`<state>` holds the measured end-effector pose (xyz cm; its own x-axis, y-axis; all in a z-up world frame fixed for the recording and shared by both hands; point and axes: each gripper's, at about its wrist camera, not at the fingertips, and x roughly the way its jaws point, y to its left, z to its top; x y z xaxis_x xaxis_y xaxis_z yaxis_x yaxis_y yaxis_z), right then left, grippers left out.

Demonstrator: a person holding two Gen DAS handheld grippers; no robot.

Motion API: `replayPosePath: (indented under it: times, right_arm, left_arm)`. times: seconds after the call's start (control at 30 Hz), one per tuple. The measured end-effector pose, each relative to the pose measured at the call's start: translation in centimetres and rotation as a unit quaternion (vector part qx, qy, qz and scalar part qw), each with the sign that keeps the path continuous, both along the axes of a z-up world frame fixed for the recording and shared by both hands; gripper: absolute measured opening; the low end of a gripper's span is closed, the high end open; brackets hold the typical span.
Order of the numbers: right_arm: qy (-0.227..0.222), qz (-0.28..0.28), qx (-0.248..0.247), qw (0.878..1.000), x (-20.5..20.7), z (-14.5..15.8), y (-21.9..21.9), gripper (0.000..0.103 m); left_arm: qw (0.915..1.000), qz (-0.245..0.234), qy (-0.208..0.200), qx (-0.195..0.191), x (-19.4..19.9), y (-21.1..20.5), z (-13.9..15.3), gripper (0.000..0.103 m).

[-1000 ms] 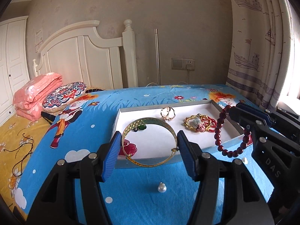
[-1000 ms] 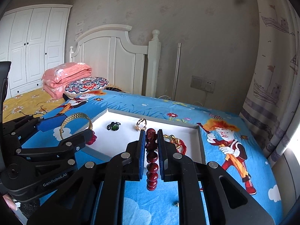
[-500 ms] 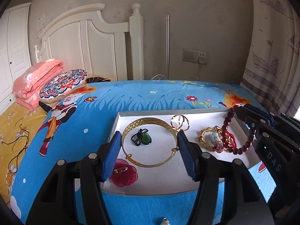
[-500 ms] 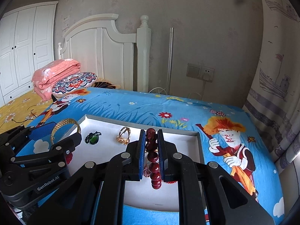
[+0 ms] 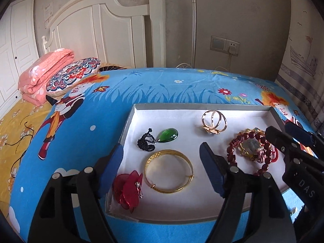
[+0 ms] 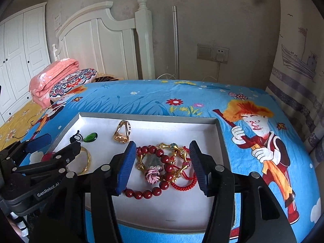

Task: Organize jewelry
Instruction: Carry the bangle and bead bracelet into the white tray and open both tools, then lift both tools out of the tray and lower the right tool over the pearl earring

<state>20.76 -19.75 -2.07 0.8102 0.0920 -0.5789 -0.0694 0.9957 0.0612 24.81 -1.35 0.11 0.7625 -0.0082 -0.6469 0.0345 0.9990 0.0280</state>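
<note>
A white tray [image 5: 202,109] [image 6: 149,119] lies on the blue bed. My left gripper [image 5: 162,168] is open over it, with a gold bangle [image 5: 169,172] lying flat in the tray between its fingers. My right gripper [image 6: 161,164] is open above a dark red bead bracelet [image 6: 162,162], which lies on a pile with a gold bracelet [image 6: 178,149] and a red cord [image 6: 185,184]. The tray also holds a green pendant [image 5: 168,134], gold rings [image 5: 213,121] and a red flower brooch [image 5: 128,190].
A blue cartoon bedsheet [image 5: 125,93] covers the bed. A patterned pillow [image 5: 73,77] and folded pink quilt [image 5: 44,70] lie at far left by the white headboard [image 5: 105,26]. A curtain [image 6: 299,60] hangs at right. A pearl [image 5: 293,209] lies beside the tray.
Both grippers moved forward over the tray and opened. The gold bangle left the left gripper and the red bead bracelet left the right one; both now lie in the tray.
</note>
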Motion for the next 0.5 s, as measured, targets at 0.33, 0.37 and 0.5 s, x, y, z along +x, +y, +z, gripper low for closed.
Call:
replayPosePath:
  times: [0.33, 0.37, 0.5]
  right_arm:
    - [-0.028, -0.004, 0.002, 1.000, -4.8, 1.1, -0.7, 0.053]
    - [-0.028, -0.005, 0.001, 1.000, -5.2, 1.1, -0.8, 0.054]
    - [-0.025, -0.014, 0.008, 1.000, -7.1, 0.4, -1.3, 0.056]
  left_arm:
    - [0.9992, 0.017, -0.035, 0.003, -5.8, 1.5, 0.4, 0.087]
    - [0.9992, 0.017, -0.037, 0.004, -6.4, 1.7, 0.3, 0.088]
    - [0.9990, 0.009, -0.045, -0.003, -8.6, 2.0, 0.0, 0.091]
